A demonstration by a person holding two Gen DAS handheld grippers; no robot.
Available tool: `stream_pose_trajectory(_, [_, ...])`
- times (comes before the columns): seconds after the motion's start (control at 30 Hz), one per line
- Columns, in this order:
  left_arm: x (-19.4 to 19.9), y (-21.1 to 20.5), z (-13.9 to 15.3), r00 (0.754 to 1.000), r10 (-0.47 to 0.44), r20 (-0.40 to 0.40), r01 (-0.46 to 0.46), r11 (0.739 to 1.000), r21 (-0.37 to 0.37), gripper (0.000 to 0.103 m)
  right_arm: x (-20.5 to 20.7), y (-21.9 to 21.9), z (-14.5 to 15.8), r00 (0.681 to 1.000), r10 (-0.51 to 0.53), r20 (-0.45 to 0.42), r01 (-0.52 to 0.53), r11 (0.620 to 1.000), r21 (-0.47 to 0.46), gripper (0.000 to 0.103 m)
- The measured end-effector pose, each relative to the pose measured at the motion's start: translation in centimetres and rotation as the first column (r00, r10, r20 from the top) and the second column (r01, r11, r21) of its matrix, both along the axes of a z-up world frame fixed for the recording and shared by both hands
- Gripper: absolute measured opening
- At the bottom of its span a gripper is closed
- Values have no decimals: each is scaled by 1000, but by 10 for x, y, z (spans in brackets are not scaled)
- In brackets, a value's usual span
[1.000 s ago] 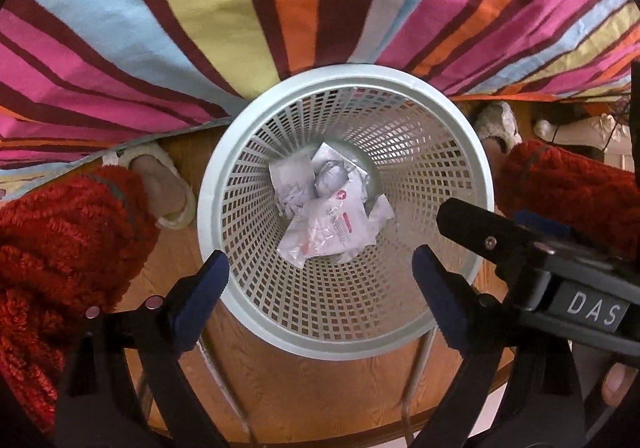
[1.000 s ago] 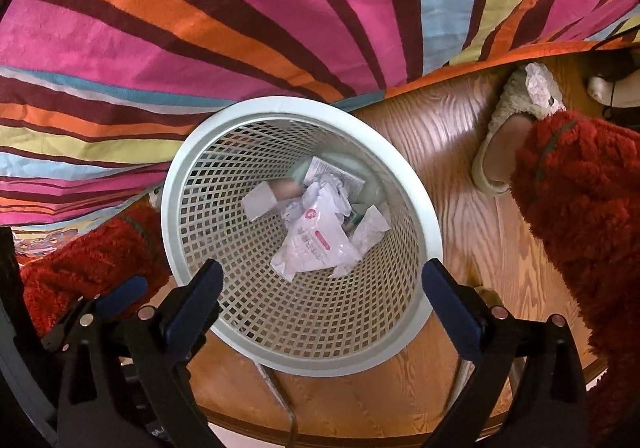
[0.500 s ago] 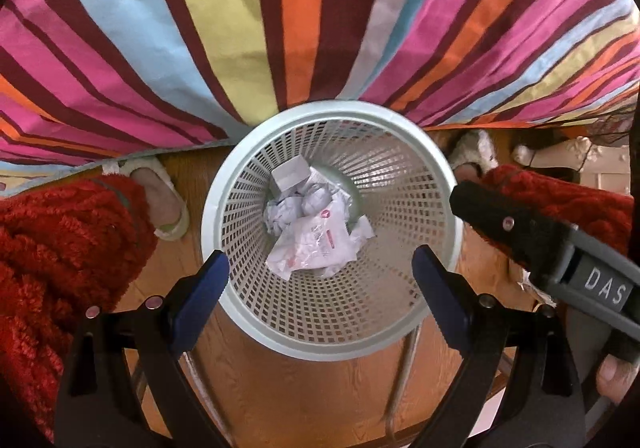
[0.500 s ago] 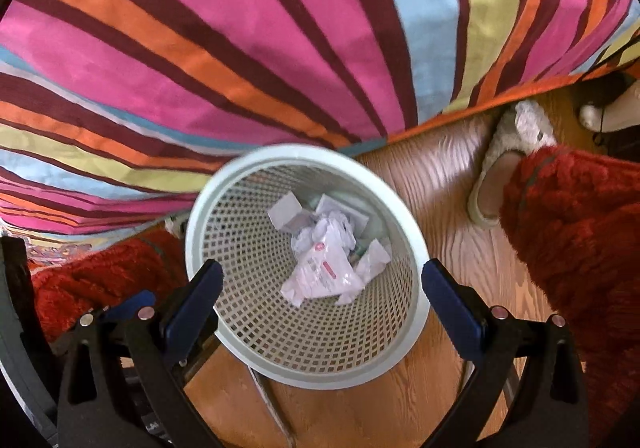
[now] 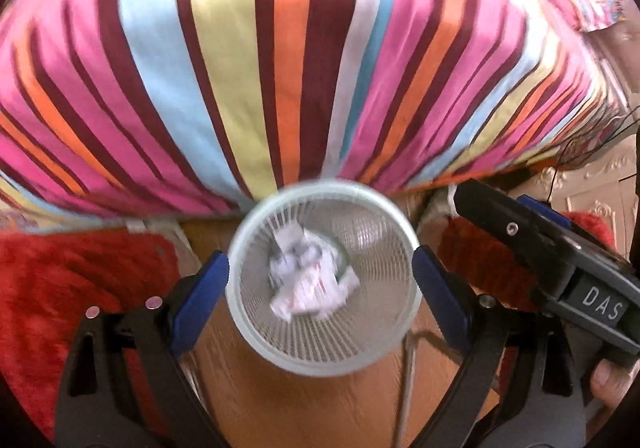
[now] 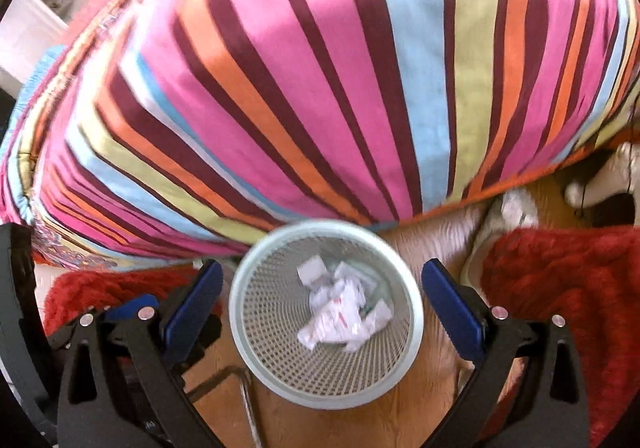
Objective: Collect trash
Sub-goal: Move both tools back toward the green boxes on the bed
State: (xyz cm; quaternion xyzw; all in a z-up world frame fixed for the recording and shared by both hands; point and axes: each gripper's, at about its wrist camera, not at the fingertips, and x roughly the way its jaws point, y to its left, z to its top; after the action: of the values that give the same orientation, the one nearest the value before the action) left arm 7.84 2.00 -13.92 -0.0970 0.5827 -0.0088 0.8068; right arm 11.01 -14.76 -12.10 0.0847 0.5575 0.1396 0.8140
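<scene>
A pale mesh waste basket [image 5: 256,332] [image 6: 404,352] stands on the wooden floor below both grippers. Crumpled white wrappers and paper [image 5: 308,288] [image 6: 340,316] lie at its bottom. My left gripper [image 5: 322,292] hangs high above the basket, jaws wide apart and empty. My right gripper [image 6: 322,298] is likewise well above it, open with nothing between its blue pads [image 6: 452,312]. In the left wrist view the right gripper's black body [image 5: 560,268] shows at the right edge, held by a hand. Both views are blurred by motion.
A bed with a striped cover [image 5: 304,60] [image 6: 340,80] fills the upper part of both views. Red fuzzy trouser legs [image 5: 60,296] [image 6: 568,296] flank the basket. A pale slipper [image 6: 508,216] rests on the wooden floor [image 6: 400,428].
Both grippers have risen and tilted up from the basket, which looks smaller and lower in view. More of the striped bed shows. The jaws stayed open.
</scene>
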Motion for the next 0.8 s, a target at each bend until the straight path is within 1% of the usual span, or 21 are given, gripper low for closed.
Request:
stream_pose_trajectory(0.1, [-3, 2, 27, 995, 2, 104, -6, 999, 40, 90, -2, -1, 27, 995, 4, 97, -5, 1000, 3, 95])
stream_pose_trajectory(0.23, [2, 12, 53, 983, 46, 180, -53, 998, 34, 90, -1, -1, 63, 976, 11, 218, -11, 1000, 1, 95])
stream_pose_trajectory(0.27, [4, 14, 57, 980, 50, 191, -58, 998, 37, 90, 0, -1, 66, 972, 13, 235, -13, 1000, 0, 95])
stream_pose_trajectory(0.3, [6, 16, 63, 978, 51, 204, -61, 997, 45, 90, 2, 0, 80, 959, 19, 284, -17, 1000, -9, 95])
stream_pose_trajectory(0.37, [10, 19, 74, 971, 46, 233, -64, 995, 72, 90, 4, 1, 90, 947, 24, 322, -20, 1000, -16, 95])
stream_pose_trajectory(0.47, [19, 23, 87, 965, 41, 259, -63, 995, 78, 90, 11, 1, 102, 939, 13, 343, -7, 1000, -17, 95])
stream_pose_trajectory(0.53, [27, 25, 96, 959, 44, 280, -68, 995, 77, 90, 18, -1, 112, 933, -15, 361, 14, 1000, 4, 95])
stream_pose_trajectory(0.67, [46, 27, 112, 949, 54, 312, -78, 995, 67, 90, 30, 0, 122, 913, -28, 406, 38, 999, -18, 95])
stream_pose_trajectory(0.8, [69, 34, 121, 940, 87, 330, -107, 993, 44, 90, 54, -2, 129, 916, -34, 399, 39, 999, -3, 95])
